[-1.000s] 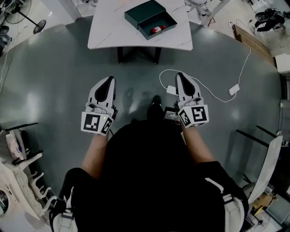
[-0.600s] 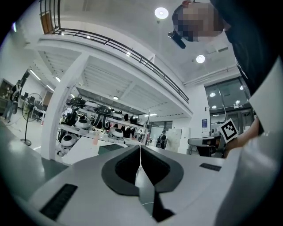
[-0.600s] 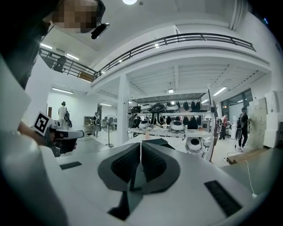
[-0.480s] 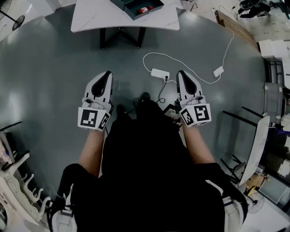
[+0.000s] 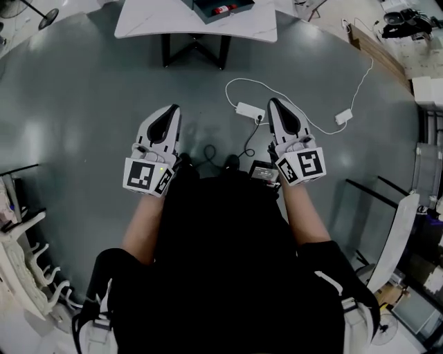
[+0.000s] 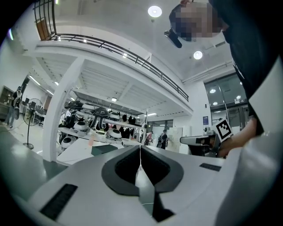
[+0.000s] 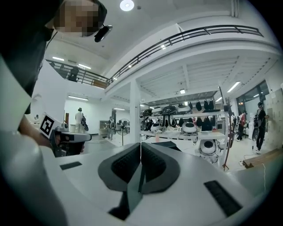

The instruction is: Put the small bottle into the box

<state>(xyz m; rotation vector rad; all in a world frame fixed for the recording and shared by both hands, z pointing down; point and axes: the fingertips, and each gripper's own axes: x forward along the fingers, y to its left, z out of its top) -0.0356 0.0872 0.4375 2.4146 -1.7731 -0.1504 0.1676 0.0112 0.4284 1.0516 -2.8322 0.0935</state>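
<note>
Tools: left tool [image 5: 172, 110] and right tool [image 5: 274, 104] are both hanging clenched and empty, pointing level. Small bottle [image 5: 221, 10] is lying inside box [image 5: 202, 8] on worktop [image 5: 149, 21], well ahead of both tools. Placing is looking finished; next move is probably calling for no further grasp.

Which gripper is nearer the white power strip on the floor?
Right. The right gripper hangs just right of the power strip; the left gripper is well to its left.

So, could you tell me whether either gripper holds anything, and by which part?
Nothing is held: the left gripper and the right gripper are both shut and empty.
</note>
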